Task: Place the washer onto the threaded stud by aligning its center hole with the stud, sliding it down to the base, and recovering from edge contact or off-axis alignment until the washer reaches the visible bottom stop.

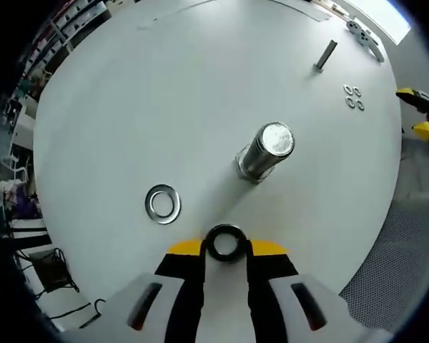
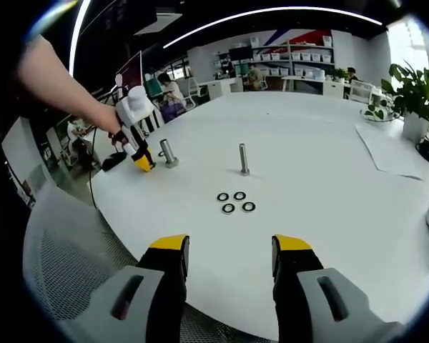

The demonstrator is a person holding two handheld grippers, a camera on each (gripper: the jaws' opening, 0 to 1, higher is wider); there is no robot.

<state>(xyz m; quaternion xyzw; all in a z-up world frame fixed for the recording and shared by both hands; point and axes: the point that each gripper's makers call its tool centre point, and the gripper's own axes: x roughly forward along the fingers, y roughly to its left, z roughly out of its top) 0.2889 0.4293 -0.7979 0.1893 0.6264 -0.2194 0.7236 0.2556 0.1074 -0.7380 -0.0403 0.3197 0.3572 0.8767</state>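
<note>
Now the left gripper (image 1: pixel 226 246) pinches a dark round metal washer (image 1: pixel 226 242) between its yellow tips, near the shiny threaded stud (image 1: pixel 266 151) on the white round table (image 1: pixel 164 93). Another silver washer (image 1: pixel 162 203) lies beside. Right gripper (image 2: pixel 231 254) jaws are apart, empty.
</note>
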